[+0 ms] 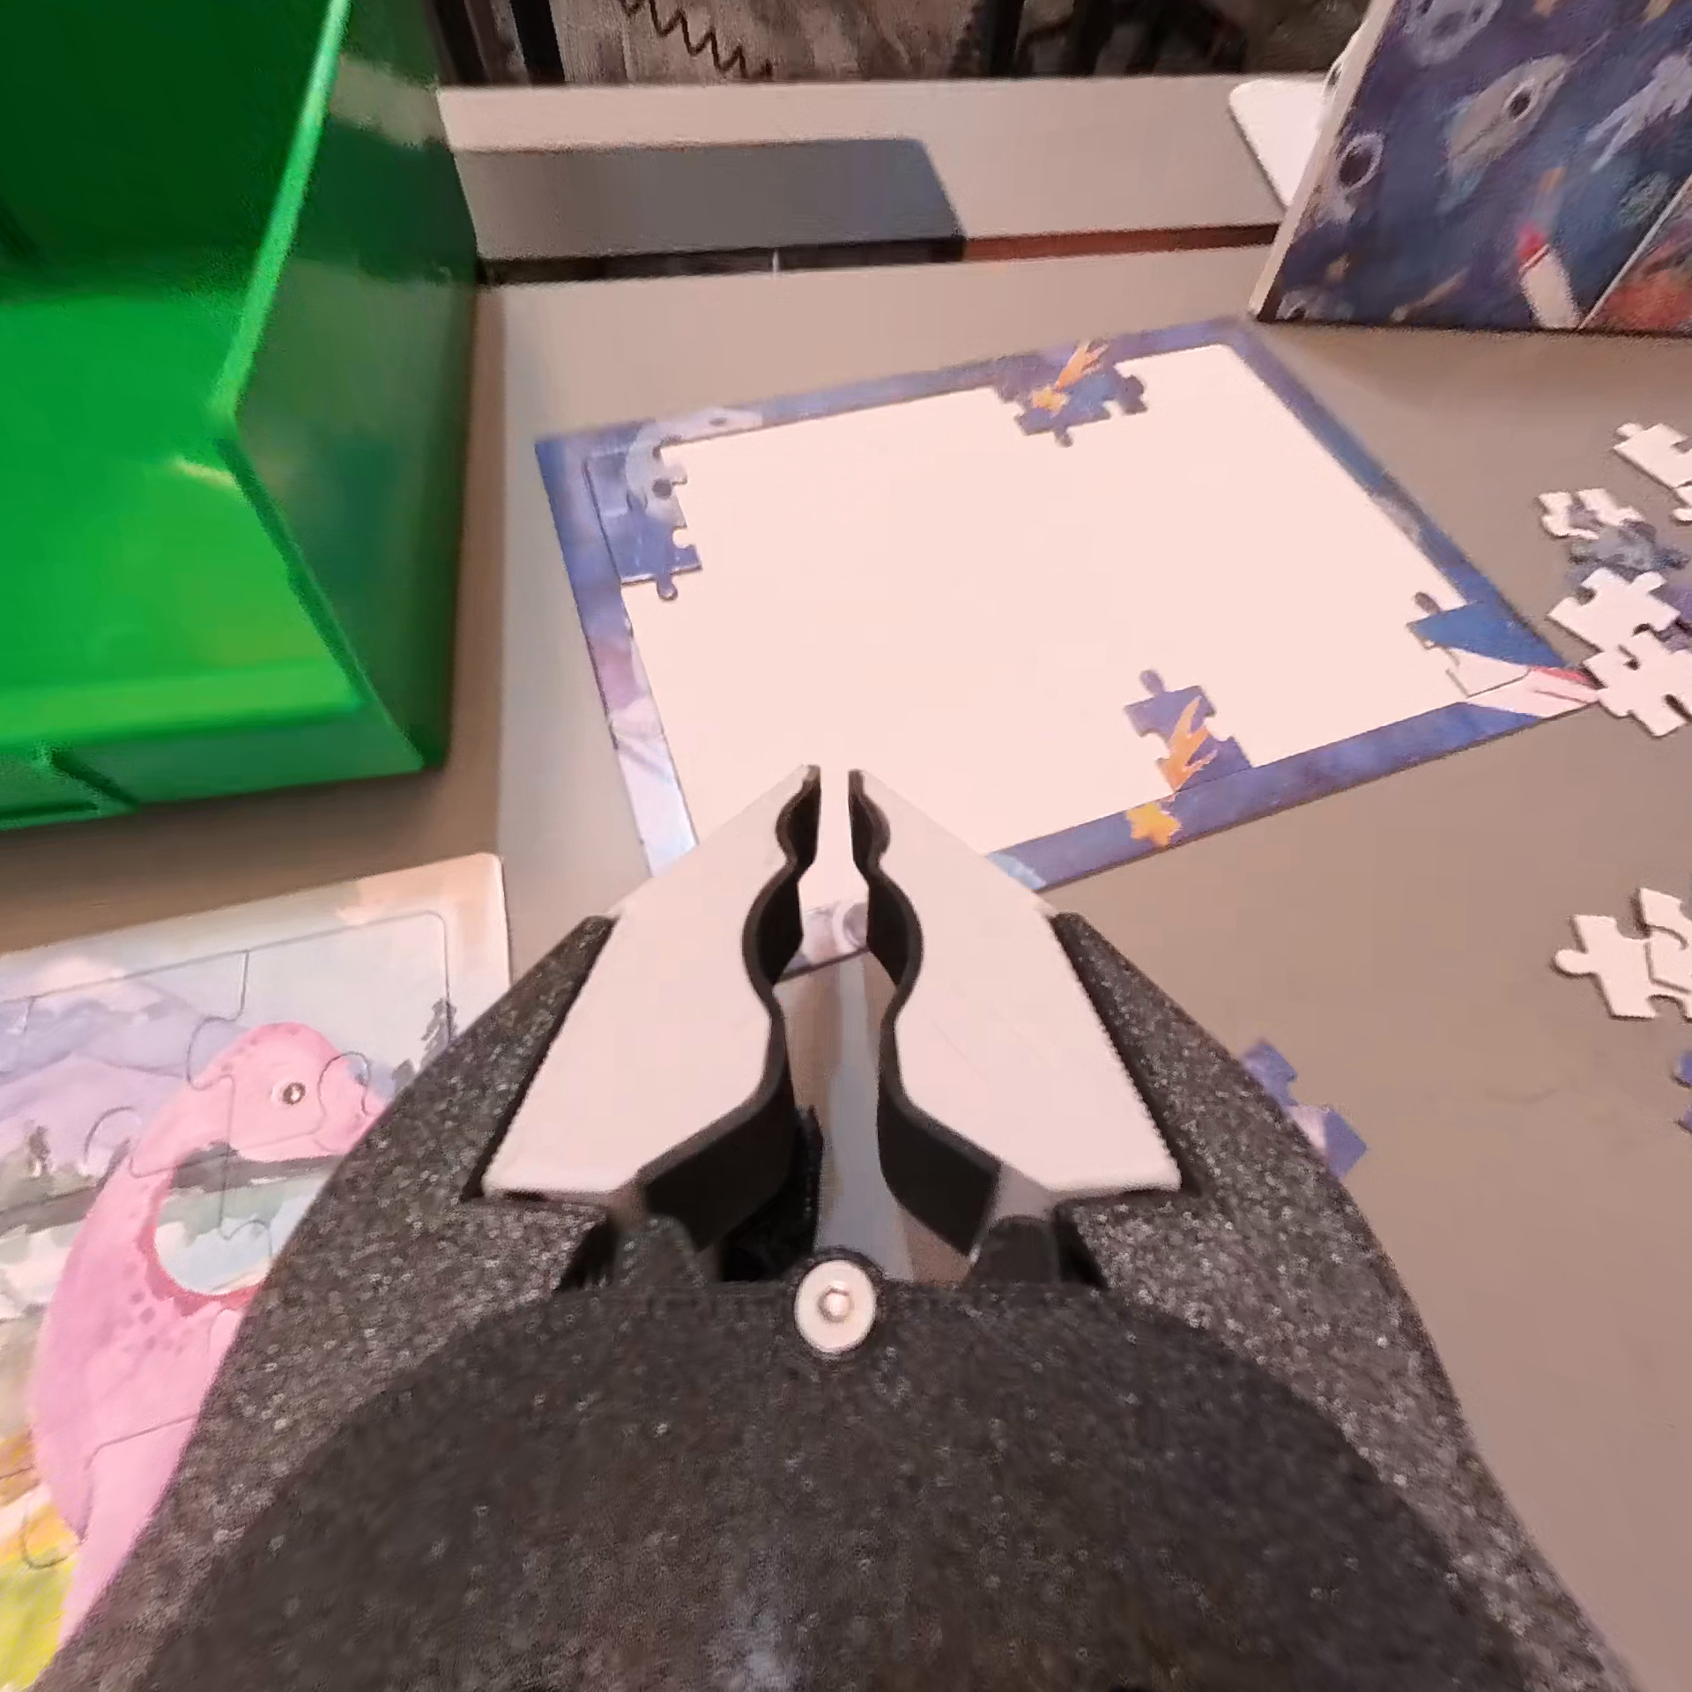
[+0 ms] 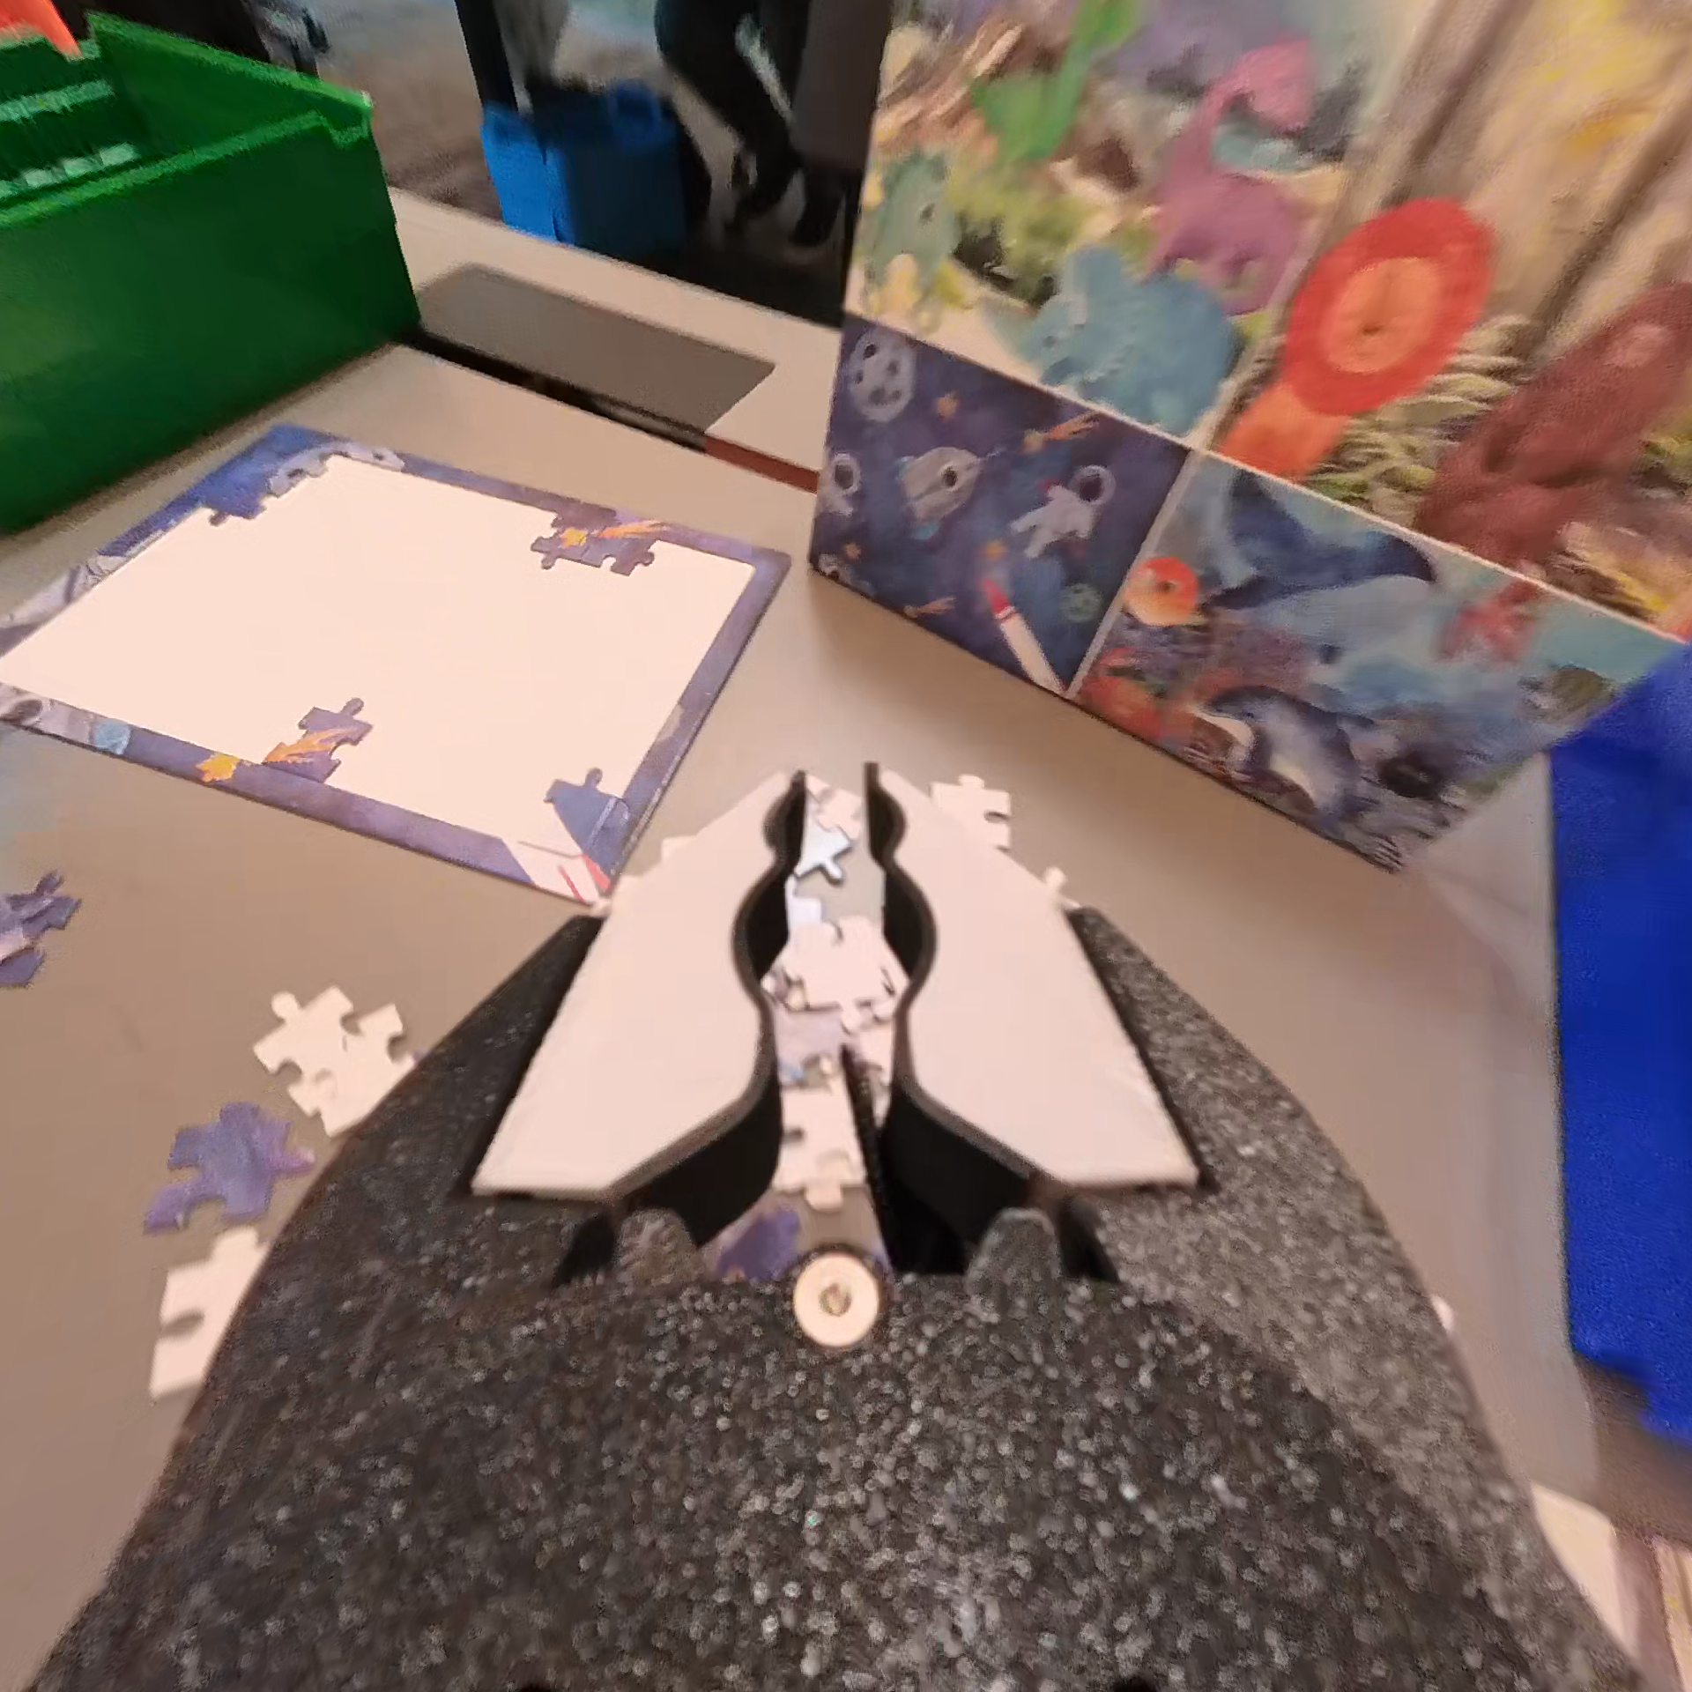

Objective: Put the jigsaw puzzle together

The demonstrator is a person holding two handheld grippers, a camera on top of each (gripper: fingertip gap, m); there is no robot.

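The blue-bordered puzzle tray [image 1: 1007,586] lies on the grey table with a white, mostly bare inside; it also shows in the right wrist view [image 2: 385,623]. A few blue pieces sit along its border, such as a comet piece [image 1: 1181,732] and a top-edge piece [image 1: 1071,389]. My left gripper [image 1: 833,778] is shut and empty over the tray's near edge. My right gripper [image 2: 835,778] hovers over a pile of loose pieces [image 2: 842,970], its jaws a narrow gap apart. A grey-blue piece [image 2: 821,847] shows in that gap; I cannot tell whether it is gripped.
A green bin [image 1: 183,412] stands left of the tray. A finished pink dinosaur puzzle [image 1: 229,1144] lies at the near left. The picture-covered puzzle box [image 2: 1236,412] stands behind the pile. Loose pieces [image 1: 1639,641] are scattered right of the tray. A blue object [image 2: 1630,1007] is at the far right. Tip to tip, the grippers are about 35 centimetres apart.
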